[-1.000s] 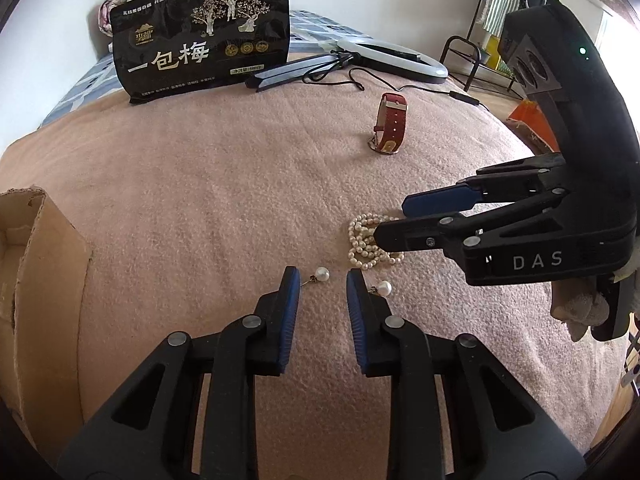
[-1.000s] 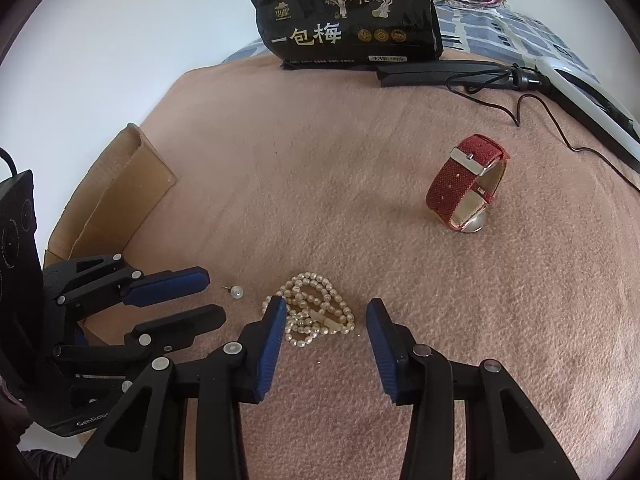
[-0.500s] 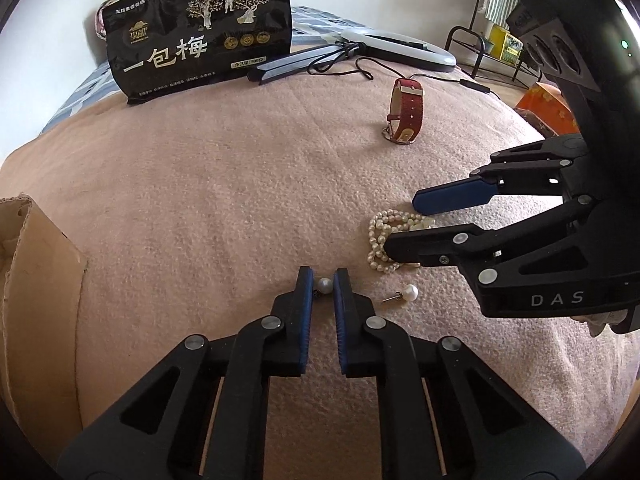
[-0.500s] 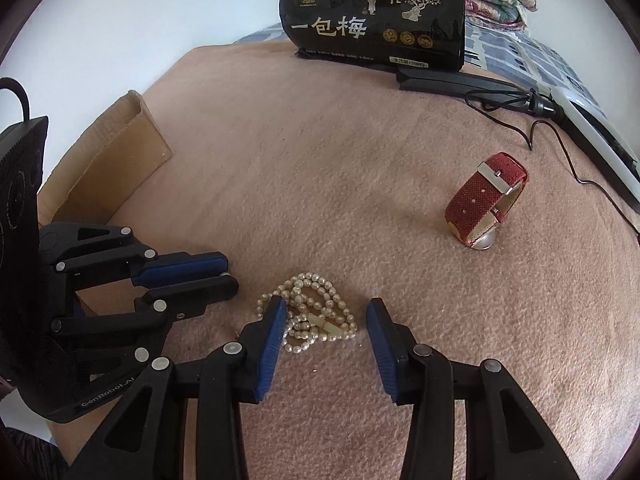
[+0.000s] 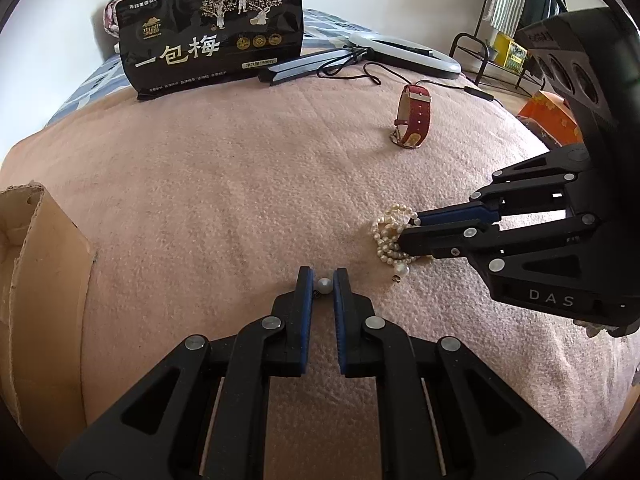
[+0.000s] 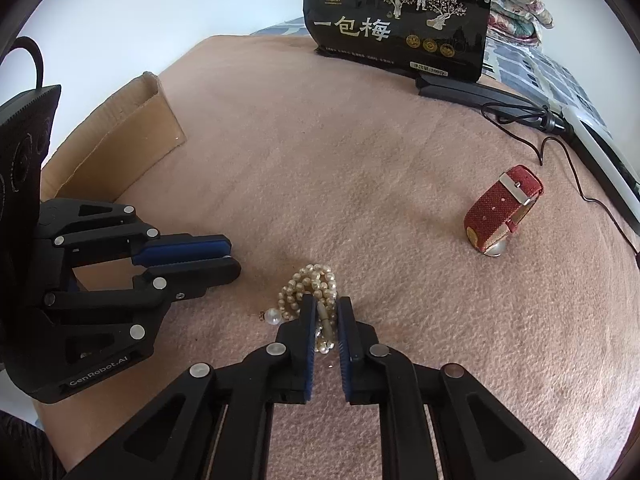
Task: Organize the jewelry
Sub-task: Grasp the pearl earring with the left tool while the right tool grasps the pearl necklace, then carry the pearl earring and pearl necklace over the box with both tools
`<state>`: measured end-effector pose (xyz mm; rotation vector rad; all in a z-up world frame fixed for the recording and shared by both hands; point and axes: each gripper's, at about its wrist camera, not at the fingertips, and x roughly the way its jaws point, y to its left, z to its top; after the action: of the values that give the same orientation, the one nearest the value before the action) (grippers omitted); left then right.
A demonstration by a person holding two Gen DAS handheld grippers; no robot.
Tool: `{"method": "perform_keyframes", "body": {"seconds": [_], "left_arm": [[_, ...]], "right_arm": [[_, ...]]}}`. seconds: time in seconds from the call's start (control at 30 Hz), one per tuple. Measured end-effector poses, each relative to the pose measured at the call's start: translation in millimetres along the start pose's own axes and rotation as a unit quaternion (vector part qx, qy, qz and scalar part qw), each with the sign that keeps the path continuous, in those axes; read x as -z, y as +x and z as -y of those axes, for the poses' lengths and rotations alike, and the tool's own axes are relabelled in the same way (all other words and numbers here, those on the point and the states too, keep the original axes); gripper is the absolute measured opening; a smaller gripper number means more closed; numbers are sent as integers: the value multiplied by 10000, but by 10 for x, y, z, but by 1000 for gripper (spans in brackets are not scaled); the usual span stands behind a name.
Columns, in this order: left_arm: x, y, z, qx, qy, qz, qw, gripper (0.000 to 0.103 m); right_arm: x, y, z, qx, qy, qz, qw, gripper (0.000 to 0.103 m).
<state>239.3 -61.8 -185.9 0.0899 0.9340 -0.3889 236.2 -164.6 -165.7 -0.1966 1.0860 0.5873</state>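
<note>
My left gripper (image 5: 323,280) is pinched on a pearl earring (image 5: 324,285) just left of the pearl bracelet (image 6: 308,292), its post mostly hidden behind the blue pads. My right gripper (image 6: 325,312) is clamped on that bracelet, and its fingers cover part of the strands. A second earring (image 6: 272,316) lies loose against the bracelet's near-left edge; the cardboard box (image 5: 36,264), well left of the bracelet, is cut off by the frame.

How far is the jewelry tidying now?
Nothing is stored yet; no jewelry shows in the visible part of the cardboard box. In hand: the left tongs pinch one pearl earring, and the right tongs, just closed, grip the pearl necklace. Left: the second earring and the red watch.
</note>
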Motion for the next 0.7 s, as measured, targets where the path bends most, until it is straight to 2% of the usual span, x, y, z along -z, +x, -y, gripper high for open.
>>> {"method": "perform_keyframes", "body": {"seconds": [0.27,0.7], "left_arm": [[5,-121,-9,-42,-30,88,9999,6],[15,-499,-30,-68,-101,324,9994,6]], "right_arm": [[33,-135,41,55,233,220,9995,7],[-24,-642,-6,261,308,627,9972,7]]}}
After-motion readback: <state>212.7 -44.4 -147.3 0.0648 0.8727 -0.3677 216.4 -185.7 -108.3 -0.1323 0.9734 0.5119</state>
